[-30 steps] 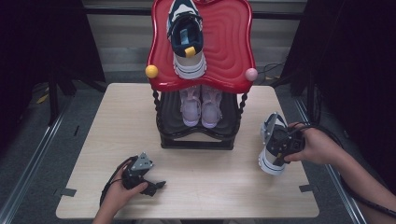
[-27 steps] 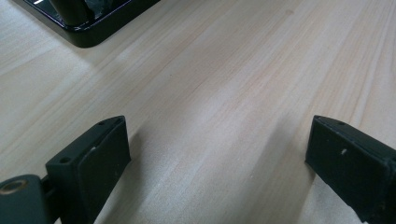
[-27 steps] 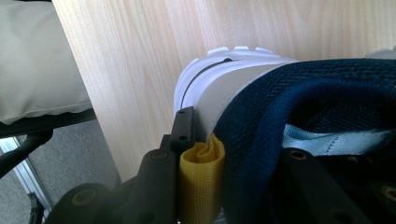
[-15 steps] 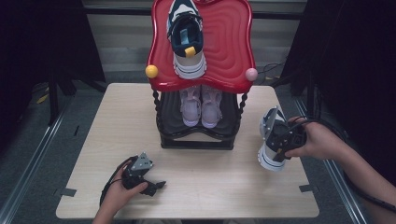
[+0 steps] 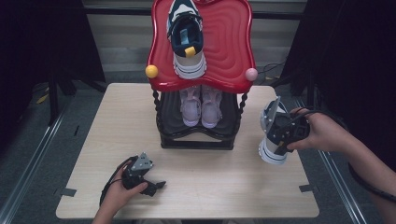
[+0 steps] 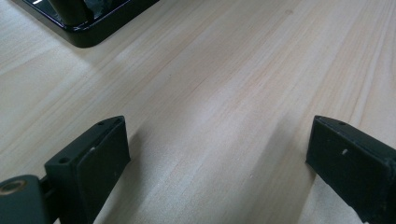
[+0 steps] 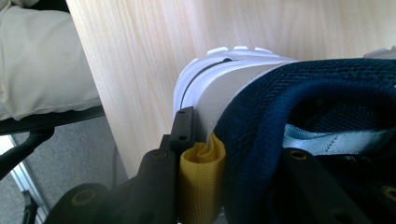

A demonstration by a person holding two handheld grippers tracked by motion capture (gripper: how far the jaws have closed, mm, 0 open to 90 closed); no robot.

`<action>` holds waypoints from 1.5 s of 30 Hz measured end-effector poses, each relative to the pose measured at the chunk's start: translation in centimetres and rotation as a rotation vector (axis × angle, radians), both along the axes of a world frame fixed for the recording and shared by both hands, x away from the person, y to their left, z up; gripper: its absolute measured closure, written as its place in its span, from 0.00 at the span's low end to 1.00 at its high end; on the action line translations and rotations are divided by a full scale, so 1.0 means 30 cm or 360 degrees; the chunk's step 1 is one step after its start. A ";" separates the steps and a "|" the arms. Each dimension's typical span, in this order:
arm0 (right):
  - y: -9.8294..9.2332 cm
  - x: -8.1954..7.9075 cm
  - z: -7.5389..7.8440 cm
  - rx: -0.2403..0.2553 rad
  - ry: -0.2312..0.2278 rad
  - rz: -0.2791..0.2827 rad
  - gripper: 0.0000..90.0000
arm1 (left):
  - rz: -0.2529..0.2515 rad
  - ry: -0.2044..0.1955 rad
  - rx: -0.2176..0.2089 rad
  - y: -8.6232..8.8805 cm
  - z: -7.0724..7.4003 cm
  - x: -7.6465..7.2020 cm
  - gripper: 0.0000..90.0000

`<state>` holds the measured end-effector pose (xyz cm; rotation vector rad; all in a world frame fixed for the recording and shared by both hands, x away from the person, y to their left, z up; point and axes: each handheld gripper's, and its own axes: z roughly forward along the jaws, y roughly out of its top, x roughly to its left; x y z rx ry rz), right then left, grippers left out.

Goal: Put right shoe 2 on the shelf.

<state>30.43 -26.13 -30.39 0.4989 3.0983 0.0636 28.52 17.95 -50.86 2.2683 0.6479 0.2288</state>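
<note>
A navy and white sneaker (image 5: 187, 39) lies on the red top shelf (image 5: 229, 42) of a two-level rack. Its mate (image 5: 272, 150) hangs heel-up over the table's right side, with my right gripper (image 5: 286, 132) shut on its heel collar. In the right gripper view the jaws (image 7: 238, 144) clamp the navy collar (image 7: 280, 98) beside a yellow pull tab (image 7: 201, 186). My left gripper (image 5: 153, 185) rests on the table near the front left. Its jaws (image 6: 219, 158) stand open over bare wood.
A pair of pink shoes (image 5: 201, 105) sits on the rack's black lower shelf (image 5: 196, 140). Yellow (image 5: 151, 71) and pink (image 5: 251, 74) balls mark the red shelf's corners. The wooden table (image 5: 93, 140) ends close behind the right hand. Pale cloth (image 7: 42, 60) lies beyond the edge.
The right hand has raised the held sneaker a little above the table. The left gripper has stayed where it was.
</note>
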 end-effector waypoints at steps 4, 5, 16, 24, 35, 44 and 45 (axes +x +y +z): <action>0.005 0.010 0.043 0.0006 -0.0024 0.0022 0.77 | 0.0001 -0.0001 0.0001 0.000 0.000 0.000 0.06; 0.007 0.008 0.051 -0.0005 -0.0020 0.0007 0.76 | 0.0001 -0.0001 0.0001 0.000 0.000 0.000 0.06; 0.038 0.024 0.138 -0.0026 -0.0027 0.0015 0.76 | 0.0002 -0.0002 0.0005 0.000 0.000 0.000 0.06; 0.065 0.032 0.218 -0.0028 -0.0043 0.0035 0.76 | -0.0007 0.0002 0.0015 0.001 0.001 0.000 0.06; 0.090 0.048 0.337 -0.0070 -0.0168 0.0035 0.76 | -0.0011 0.0004 0.0022 0.001 0.002 0.000 0.05; 0.116 0.047 0.432 -0.0105 -0.0234 0.0051 0.76 | -0.0011 0.0000 0.0010 0.000 -0.001 0.000 0.05; 0.119 0.048 0.443 -0.0104 -0.0243 0.0054 0.76 | -0.0011 0.0000 0.0008 0.000 -0.001 0.000 0.05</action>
